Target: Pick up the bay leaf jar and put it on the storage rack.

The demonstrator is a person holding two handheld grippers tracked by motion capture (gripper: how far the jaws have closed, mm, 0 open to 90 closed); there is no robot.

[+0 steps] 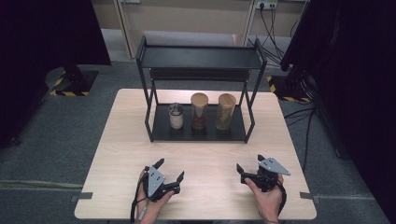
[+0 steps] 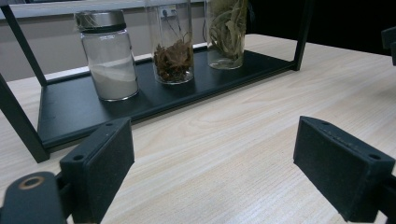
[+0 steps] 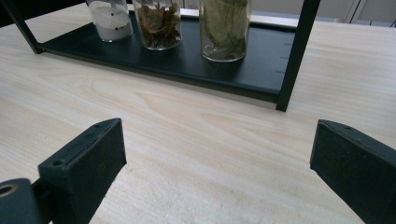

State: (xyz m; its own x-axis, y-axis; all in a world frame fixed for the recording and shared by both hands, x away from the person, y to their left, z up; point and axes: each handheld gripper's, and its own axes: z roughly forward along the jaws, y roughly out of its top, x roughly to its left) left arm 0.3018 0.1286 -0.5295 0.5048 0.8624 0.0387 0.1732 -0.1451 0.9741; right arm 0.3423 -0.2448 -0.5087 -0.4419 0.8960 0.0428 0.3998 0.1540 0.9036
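Both grippers wait at the near edge, jaws wide, facing the three jars on the rack.

The black rack (image 1: 198,130) stands toward twelve o'clock on the wooden table (image 1: 116,154), its lower shelf carrying a short metal-lidded jar of white powder (image 1: 176,115) at the left, a jar of brown dried bits (image 1: 199,111) in the middle and a jar of pale leaves (image 1: 225,112) at the right, set in a row with small gaps, likely so that a jaw can slip between. The left gripper (image 1: 169,170) sits near seven o'clock and the right gripper (image 1: 250,163) near five, both low over bare wood and well apart from the rack. Each pair of jaws is spread wide with nothing between and touching nothing, which reads as readiness to reach in.
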